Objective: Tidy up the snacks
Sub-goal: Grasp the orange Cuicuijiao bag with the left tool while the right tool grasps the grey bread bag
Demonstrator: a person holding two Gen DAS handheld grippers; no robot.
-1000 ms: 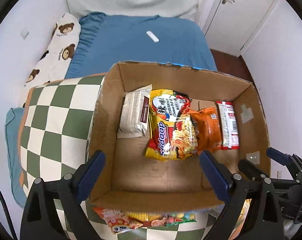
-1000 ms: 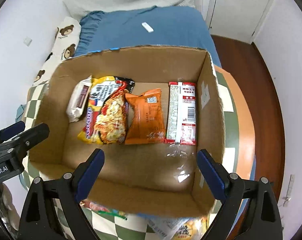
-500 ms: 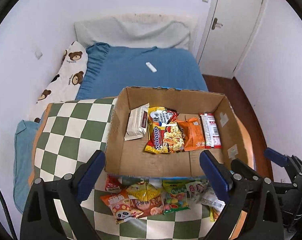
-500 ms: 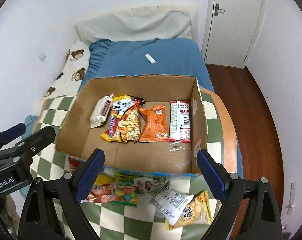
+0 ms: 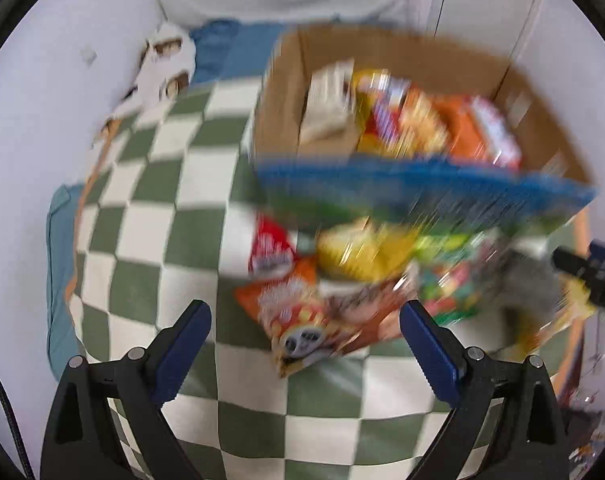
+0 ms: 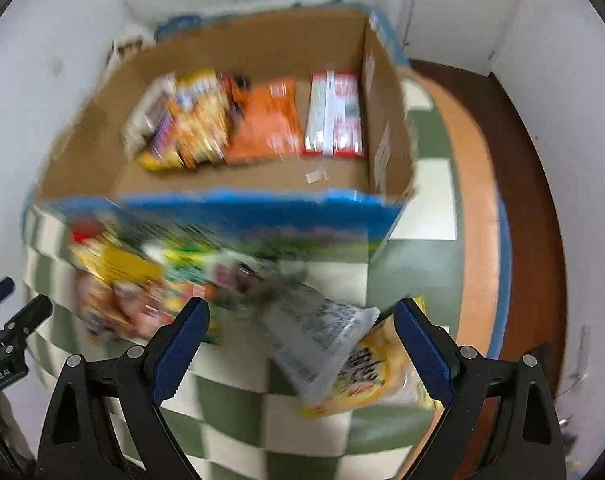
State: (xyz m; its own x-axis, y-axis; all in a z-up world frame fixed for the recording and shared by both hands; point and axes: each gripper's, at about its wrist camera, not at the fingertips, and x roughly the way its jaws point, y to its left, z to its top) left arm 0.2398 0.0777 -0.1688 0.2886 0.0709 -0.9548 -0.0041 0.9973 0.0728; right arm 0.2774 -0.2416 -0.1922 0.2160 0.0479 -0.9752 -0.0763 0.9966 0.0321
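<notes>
Both views are bright and evenly lit, with soft, diffuse light and no hard shadows or glare; where the light comes from cannot be told. Heavy motion blur smears nearly everything beyond the cameras: the box (image 5: 386,64) and the snacks (image 5: 342,280) streak diagonally in the left view, and print on the packets is unreadable. In the right view the box (image 6: 238,52) and snacks (image 6: 206,280) smear likewise, though less so towards the right. Only the gripper fingers (image 5: 186,344) (image 6: 182,344) stay sharp. Fisheye distortion bends the checked cloth (image 5: 150,184) and walls, and black vignetting rings the corners.
</notes>
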